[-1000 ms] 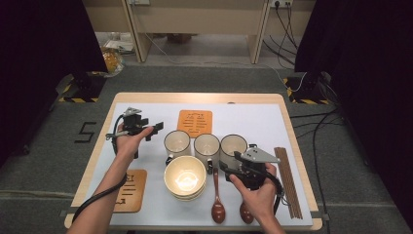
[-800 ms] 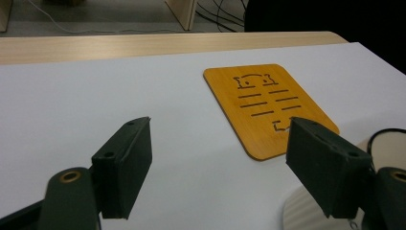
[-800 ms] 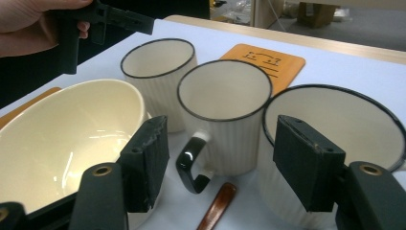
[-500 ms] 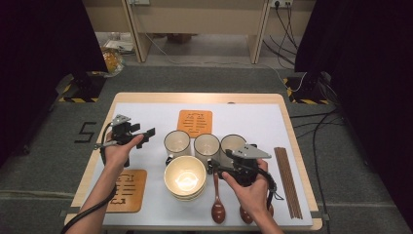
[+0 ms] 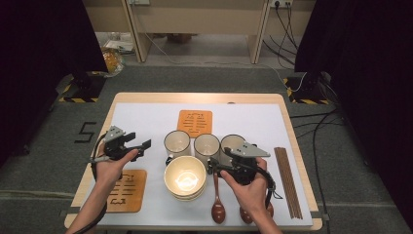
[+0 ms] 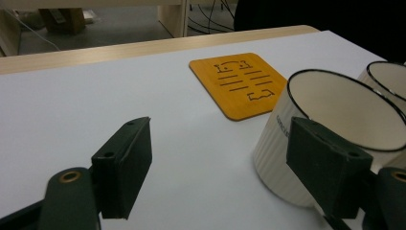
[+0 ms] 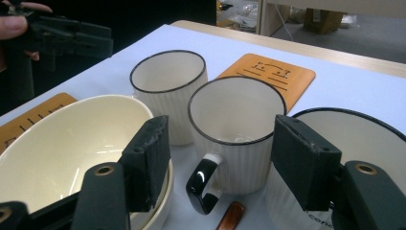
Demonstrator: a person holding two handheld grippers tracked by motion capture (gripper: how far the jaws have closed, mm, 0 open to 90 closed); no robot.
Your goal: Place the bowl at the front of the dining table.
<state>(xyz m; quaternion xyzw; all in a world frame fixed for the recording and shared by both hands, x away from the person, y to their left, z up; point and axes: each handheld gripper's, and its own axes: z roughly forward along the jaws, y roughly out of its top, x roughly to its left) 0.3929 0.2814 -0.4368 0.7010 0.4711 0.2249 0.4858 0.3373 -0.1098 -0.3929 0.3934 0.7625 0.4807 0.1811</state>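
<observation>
Overhead, the right hand-held gripper (image 5: 213,167) hovered wide open, holding nothing, just below the middle mug (image 5: 206,147) on the tabletop (image 5: 146,122); the left hand-held gripper (image 5: 145,145) sat farther off. From the left gripper view, jaws gaped empty beside the left mug (image 6: 330,129). From the right gripper view, the middle mug (image 7: 237,129) lay dead ahead between the spread jaws, handle (image 7: 203,184) toward them.

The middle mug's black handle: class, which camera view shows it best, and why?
The right gripper view: the middle mug stands close between the open jaws, its handle facing the camera. The high view shows that mug small from above, its handle hard to tell. The left gripper view catches a sliver of its rim.
</observation>
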